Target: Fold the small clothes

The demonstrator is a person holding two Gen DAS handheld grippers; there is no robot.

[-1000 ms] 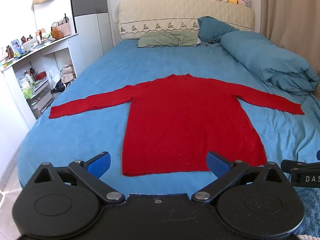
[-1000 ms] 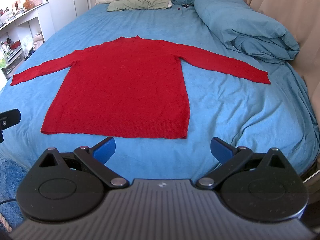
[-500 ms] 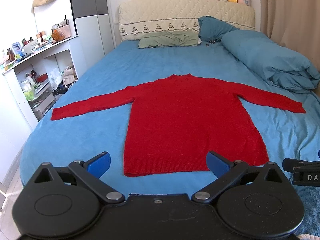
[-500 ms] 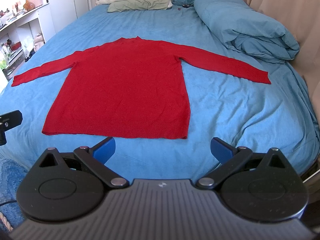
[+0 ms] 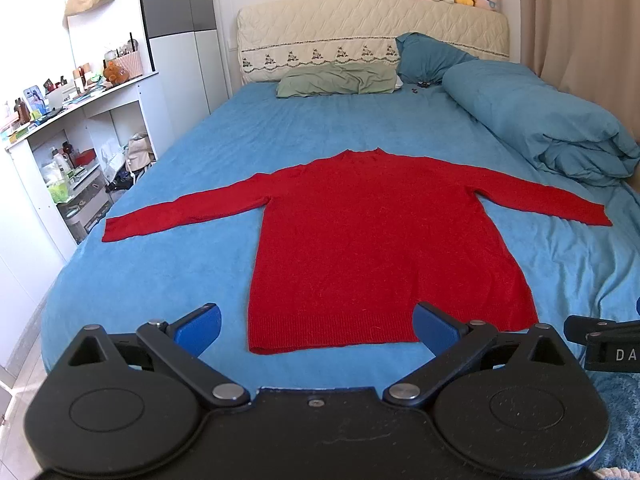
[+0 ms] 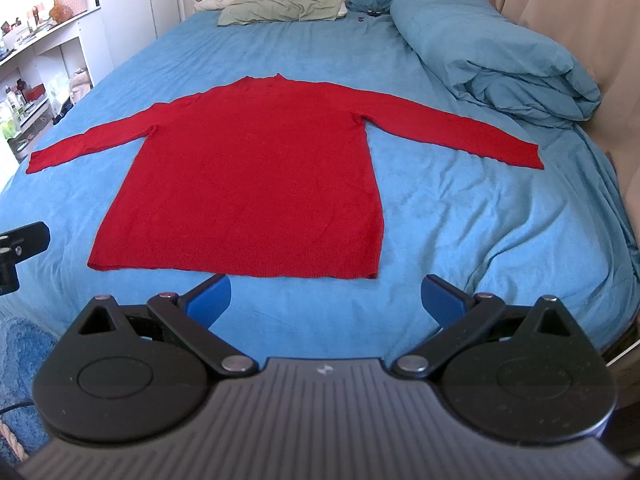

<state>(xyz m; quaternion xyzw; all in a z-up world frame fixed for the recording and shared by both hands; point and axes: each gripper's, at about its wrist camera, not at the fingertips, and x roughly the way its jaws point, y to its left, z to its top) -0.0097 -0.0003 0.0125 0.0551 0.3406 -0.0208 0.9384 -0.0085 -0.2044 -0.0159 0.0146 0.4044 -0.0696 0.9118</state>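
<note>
A red long-sleeved sweater (image 5: 372, 240) lies flat on the blue bed (image 5: 160, 272), sleeves spread to both sides, hem toward me; it also shows in the right wrist view (image 6: 256, 184). My left gripper (image 5: 316, 326) is open and empty, hovering just short of the hem's left part. My right gripper (image 6: 326, 300) is open and empty, just before the hem's right part. The right gripper's edge shows in the left wrist view (image 5: 604, 344), and the left gripper's edge in the right wrist view (image 6: 20, 248).
A rolled blue duvet (image 5: 540, 120) lies along the bed's right side. Green (image 5: 340, 82) and blue (image 5: 428, 56) pillows lie at the headboard. A white shelf unit (image 5: 60, 152) full of items stands left of the bed. A curtain (image 6: 560, 20) hangs at the right.
Both grippers have crept slightly forward toward the sweater's hem. The sweater has not moved, and both grippers stay open.
</note>
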